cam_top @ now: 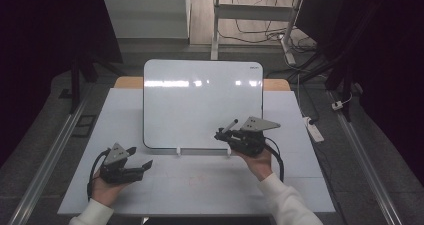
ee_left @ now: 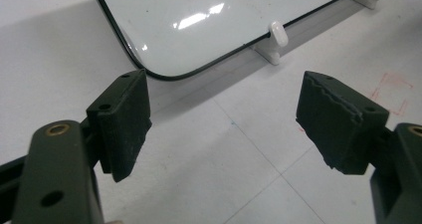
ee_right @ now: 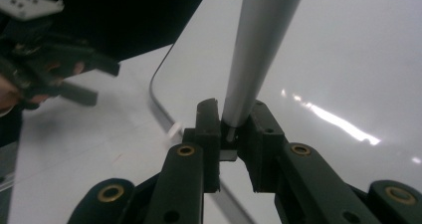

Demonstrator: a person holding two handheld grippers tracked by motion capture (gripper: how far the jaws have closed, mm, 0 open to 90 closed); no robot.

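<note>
Clamping jaws on grey pen, plain from right gripper view

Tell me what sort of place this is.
Probably a lab or recording workspace, not a home: a whiteboard propped on small stands on a white table, dark curtains at the sides, and a power strip with loose cables on the carpeted floor.

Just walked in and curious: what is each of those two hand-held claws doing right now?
Left gripper: open, holding nothing, above the white table.
Right gripper: shut on a slim grey marker pen, by the glossy whiteboard.
</note>
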